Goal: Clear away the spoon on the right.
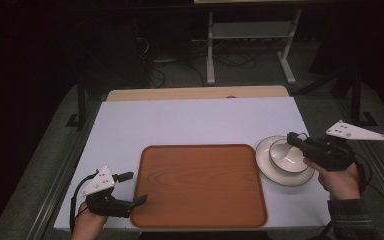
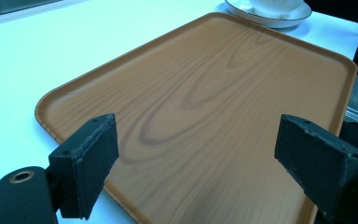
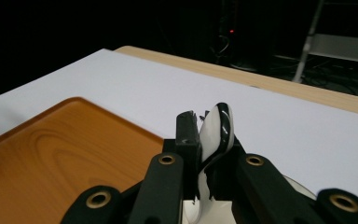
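Right gripper (image 1: 294, 140) pinches the rim of a white bowl (image 1: 282, 152) on its saucer (image 1: 280, 175), at about 3 o'clock of the tray (image 1: 200, 185).

The bowl looks like glazed ceramic: stiff, fairly heavy for its size, slick and chip-prone, so the dark-edged rim (image 3: 223, 122), clamped between nearly closed jaws, is a thin hold that could slip or tilt; a deeper bite on the wall would be safer. The left gripper (image 1: 130, 189) hangs at the tray's 8 o'clock corner, jaws wide apart and holding nothing. The wood-grain tray lies flat on a smooth white table (image 1: 180, 120); beyond, at 12 o'clock, the room is dark, with a metal frame (image 1: 250, 35) and cables on the floor.
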Motion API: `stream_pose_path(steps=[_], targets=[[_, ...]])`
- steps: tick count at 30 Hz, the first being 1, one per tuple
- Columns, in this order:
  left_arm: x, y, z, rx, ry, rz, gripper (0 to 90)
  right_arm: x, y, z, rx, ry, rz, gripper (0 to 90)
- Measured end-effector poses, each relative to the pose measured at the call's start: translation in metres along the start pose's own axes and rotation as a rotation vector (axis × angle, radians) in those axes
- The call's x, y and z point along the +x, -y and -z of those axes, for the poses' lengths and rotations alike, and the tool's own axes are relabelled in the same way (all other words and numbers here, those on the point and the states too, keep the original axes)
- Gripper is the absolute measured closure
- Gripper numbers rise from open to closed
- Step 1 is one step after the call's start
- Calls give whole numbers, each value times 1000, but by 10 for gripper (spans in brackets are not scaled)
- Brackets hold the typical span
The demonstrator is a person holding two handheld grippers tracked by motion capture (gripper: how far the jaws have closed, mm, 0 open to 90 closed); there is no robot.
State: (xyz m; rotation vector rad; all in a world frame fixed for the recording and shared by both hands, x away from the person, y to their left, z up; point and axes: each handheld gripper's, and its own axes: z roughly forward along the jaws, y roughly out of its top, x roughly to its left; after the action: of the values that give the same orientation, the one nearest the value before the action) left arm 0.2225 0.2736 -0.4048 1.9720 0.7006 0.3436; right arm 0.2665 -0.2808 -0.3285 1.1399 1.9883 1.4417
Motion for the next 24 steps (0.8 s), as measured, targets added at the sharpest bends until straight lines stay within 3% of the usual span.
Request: stream_pose_path(steps=[8,11,19,20,21,22,23,24], targets=[[1,0,1,-5,-1,1,131,21,-2,-13,42,-66,44,836],[0,0,0,-2,1,0,131,34,1,-24,96,-99,85,837],[1,0,2,-5,-1,2,131,50,12,-43,193,-150,117,836],[0,0,1,-3,0,0,131,54,16,-48,228,-156,129,836],[0,0,1,-3,0,0,131,54,16,-48,228,-156,129,836],[0,0,1,-2,1,1,131,58,22,-53,272,-162,146,837],[0,0,1,-2,1,1,131,58,22,-53,272,-162,146,837],[0,0,1,-2,1,1,131,61,26,-56,314,-171,156,837]])
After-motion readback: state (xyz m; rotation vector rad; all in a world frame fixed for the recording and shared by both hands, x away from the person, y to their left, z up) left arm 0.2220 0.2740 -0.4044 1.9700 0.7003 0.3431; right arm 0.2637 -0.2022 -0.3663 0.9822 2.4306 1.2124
